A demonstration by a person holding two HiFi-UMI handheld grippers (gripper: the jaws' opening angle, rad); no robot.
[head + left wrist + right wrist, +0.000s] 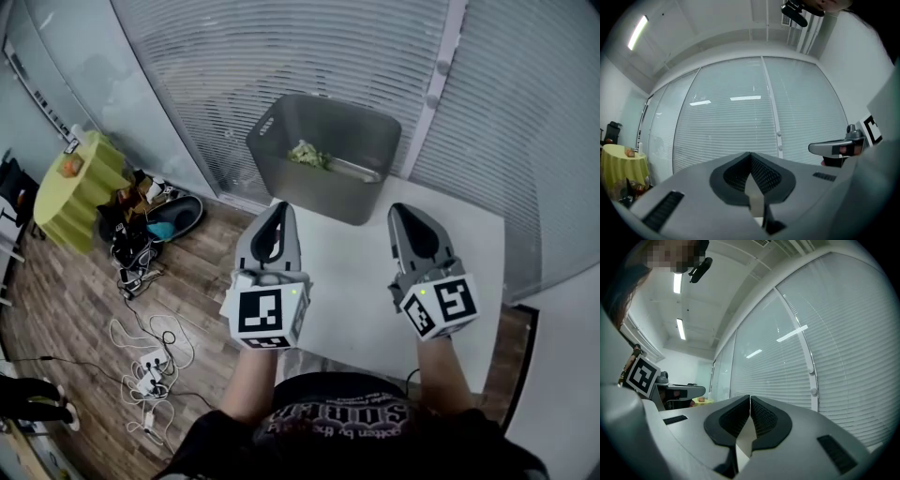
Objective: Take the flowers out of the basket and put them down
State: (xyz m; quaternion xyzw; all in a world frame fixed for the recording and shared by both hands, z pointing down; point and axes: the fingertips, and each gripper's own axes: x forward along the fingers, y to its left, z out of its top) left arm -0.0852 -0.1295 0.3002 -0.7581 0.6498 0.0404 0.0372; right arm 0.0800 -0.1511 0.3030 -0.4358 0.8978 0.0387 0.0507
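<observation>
A grey plastic basket (361, 202) stands at the far edge of the white table (347, 281). Inside it lies a pale green bunch of flowers (307, 155) with a stem running to the right. My left gripper (281, 208) is held above the table's left edge, short of the basket, jaws shut and empty. My right gripper (404, 212) hovers over the table to the right, also shut with nothing between its jaws. Both gripper views point up at the window blinds; the left gripper (750, 154) and right gripper (750, 397) tips meet there.
Blinds cover the curved glass wall (309, 56) behind the table. On the wooden floor to the left stand a round table with a yellow cloth (80, 187), a pile of bags and shoes (150, 220), and loose white cables (150, 361).
</observation>
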